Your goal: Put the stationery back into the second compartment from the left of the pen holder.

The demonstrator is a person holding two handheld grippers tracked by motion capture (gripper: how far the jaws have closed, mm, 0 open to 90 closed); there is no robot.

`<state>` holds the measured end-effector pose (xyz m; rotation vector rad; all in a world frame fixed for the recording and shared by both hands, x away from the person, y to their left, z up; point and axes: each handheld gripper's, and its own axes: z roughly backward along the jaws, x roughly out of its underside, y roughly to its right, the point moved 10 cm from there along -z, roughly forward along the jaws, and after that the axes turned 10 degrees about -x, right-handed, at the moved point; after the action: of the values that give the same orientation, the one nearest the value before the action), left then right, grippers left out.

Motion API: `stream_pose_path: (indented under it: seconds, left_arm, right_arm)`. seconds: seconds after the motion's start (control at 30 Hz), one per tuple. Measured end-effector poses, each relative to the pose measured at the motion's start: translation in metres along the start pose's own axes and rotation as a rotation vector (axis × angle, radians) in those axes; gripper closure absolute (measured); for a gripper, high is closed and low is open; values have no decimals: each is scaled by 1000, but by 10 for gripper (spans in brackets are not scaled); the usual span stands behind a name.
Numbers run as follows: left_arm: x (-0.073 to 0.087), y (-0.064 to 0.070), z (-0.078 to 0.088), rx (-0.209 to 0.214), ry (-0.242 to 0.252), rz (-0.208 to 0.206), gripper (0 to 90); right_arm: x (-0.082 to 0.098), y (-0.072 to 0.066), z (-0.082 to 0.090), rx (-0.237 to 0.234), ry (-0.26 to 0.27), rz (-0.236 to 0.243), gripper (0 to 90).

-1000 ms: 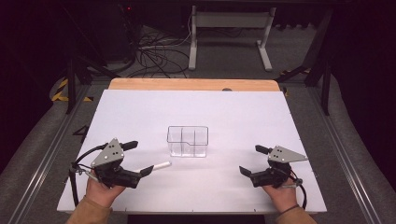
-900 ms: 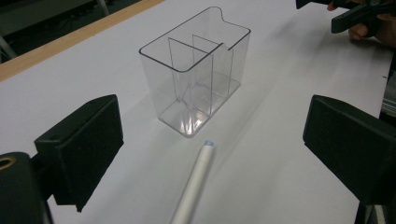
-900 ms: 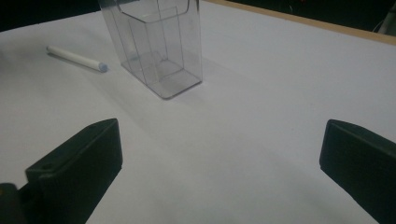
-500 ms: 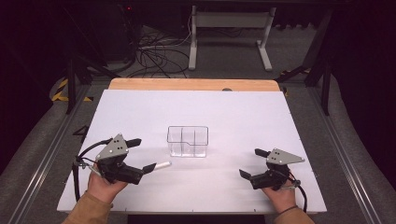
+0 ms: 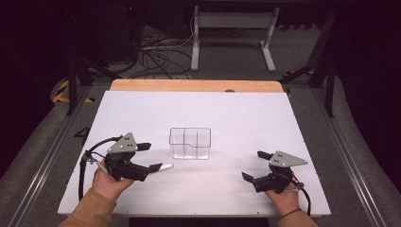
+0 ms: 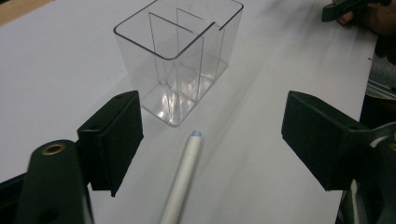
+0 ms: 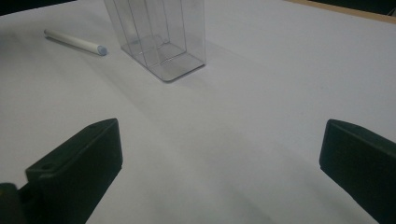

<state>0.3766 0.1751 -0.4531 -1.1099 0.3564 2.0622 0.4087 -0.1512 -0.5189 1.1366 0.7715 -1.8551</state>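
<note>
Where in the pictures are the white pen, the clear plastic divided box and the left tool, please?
white pen [image 6: 183, 176]: left gripper view, mid-barrel.
clear plastic divided box [image 5: 190, 143]: high view, front wall.
left tool [image 5: 147, 156]: high view, midway between its fingertips.

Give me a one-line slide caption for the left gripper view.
Left gripper, jaws just closing but not yet gripping, straddles a white pen lying beside a clear divided container.
</note>
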Motion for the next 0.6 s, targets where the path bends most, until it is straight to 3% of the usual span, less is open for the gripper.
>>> stream_pose_path:
  seconds: [0.33, 0.6]
  left_arm:
    - [4, -4, -16, -16, -88, -45, 279]
    - [13, -7, -29, -19, -178, -47, 325]
  right_arm:
    - [0, 0, 0, -6, -2, -1, 0]
    - [0, 0, 0, -4, -1, -5, 0]
